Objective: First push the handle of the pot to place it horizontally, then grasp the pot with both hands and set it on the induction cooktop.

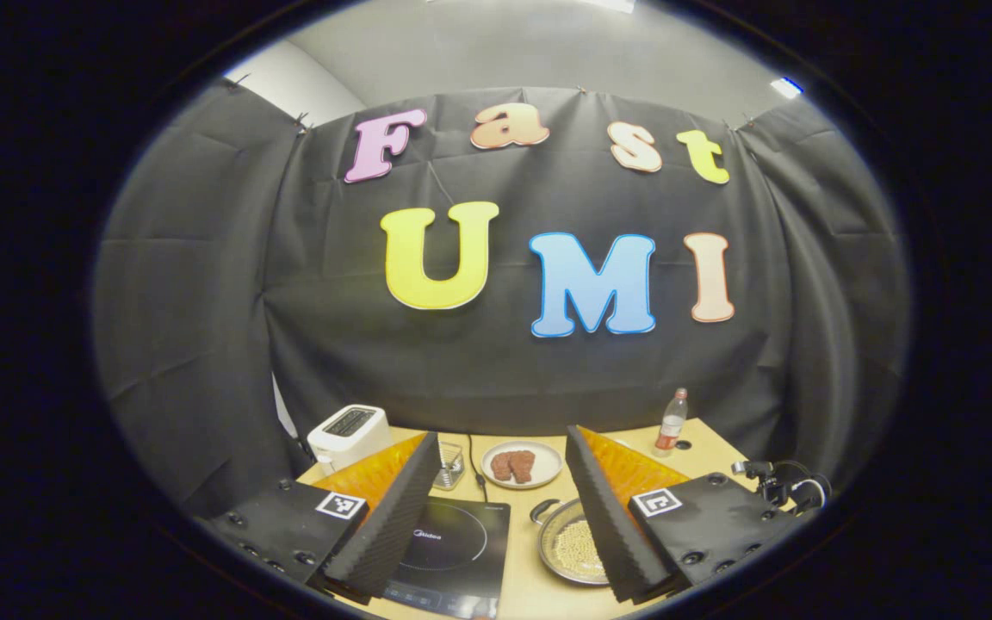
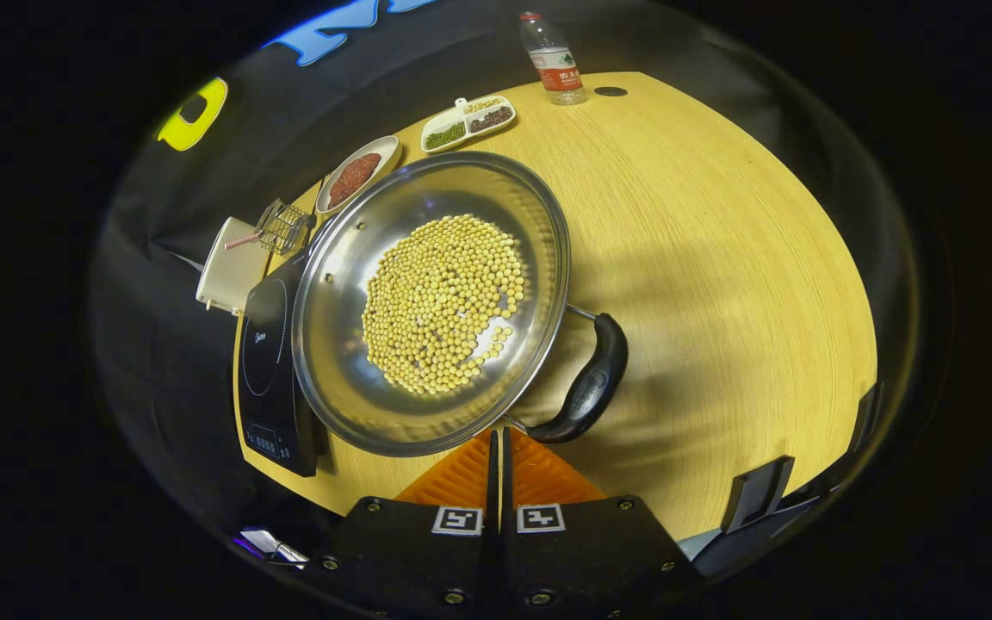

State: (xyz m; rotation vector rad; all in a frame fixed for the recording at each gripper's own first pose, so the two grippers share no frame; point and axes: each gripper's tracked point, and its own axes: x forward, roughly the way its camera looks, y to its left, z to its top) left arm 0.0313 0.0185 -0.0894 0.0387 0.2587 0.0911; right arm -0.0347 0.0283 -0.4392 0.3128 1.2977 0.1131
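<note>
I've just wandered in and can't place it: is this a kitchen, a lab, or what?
Most likely a mock kitchen staged in a recording booth: a wooden table backed by black cloth holds an induction cooktop, a steel pot of soybeans and a toaster.

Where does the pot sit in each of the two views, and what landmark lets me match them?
Left gripper view: the pot sits low, right of centre, partly behind the left tool's finger, right of the cooktop.
Right gripper view: the pot sits centre-left, just ahead of the right tool, its rim overlapping the cooktop.
Shared landmark: the bottle at the table's far edge.
</note>
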